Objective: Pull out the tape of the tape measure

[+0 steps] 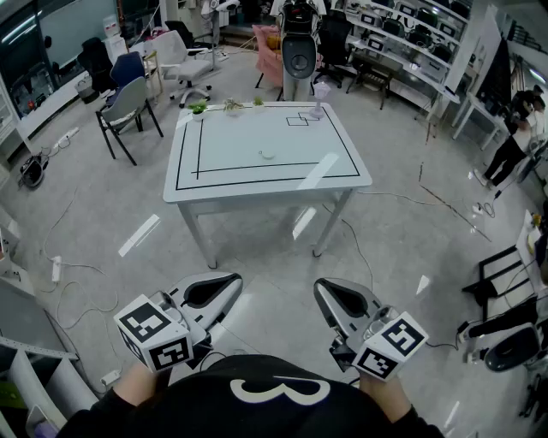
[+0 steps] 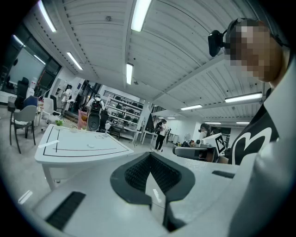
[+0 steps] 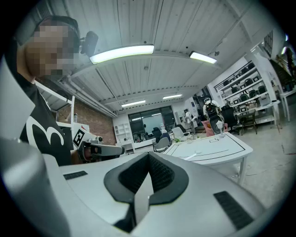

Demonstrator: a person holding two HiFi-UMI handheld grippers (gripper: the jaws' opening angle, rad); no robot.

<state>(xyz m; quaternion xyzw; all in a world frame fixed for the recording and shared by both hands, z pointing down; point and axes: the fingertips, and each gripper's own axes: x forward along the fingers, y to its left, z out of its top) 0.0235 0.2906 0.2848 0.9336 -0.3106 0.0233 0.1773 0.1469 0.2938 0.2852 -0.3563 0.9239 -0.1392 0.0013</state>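
A robotics lab or workshop: a white table (image 1: 240, 137) marked with black lines stands mid-floor. Office chairs (image 1: 128, 103) sit at 10 o'clock and equipment shelves (image 1: 411, 30) at 1 o'clock. A power strip (image 1: 56, 269) trails cable at 8 o'clock, under strip lights (image 2: 141, 14).

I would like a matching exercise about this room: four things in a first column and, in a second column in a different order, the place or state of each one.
Column one
1. white rectangular table with black lines
2. small pale round object
3. grey chair with black legs
4. left gripper

Column two
A. lying near the middle of the tabletop
B. shut, with nothing between its jaws
C. on the floor, left of the table in the head view
D. bears small green plants at its far edge

Pairs: 1-D, 2-A, 3-C, 4-B
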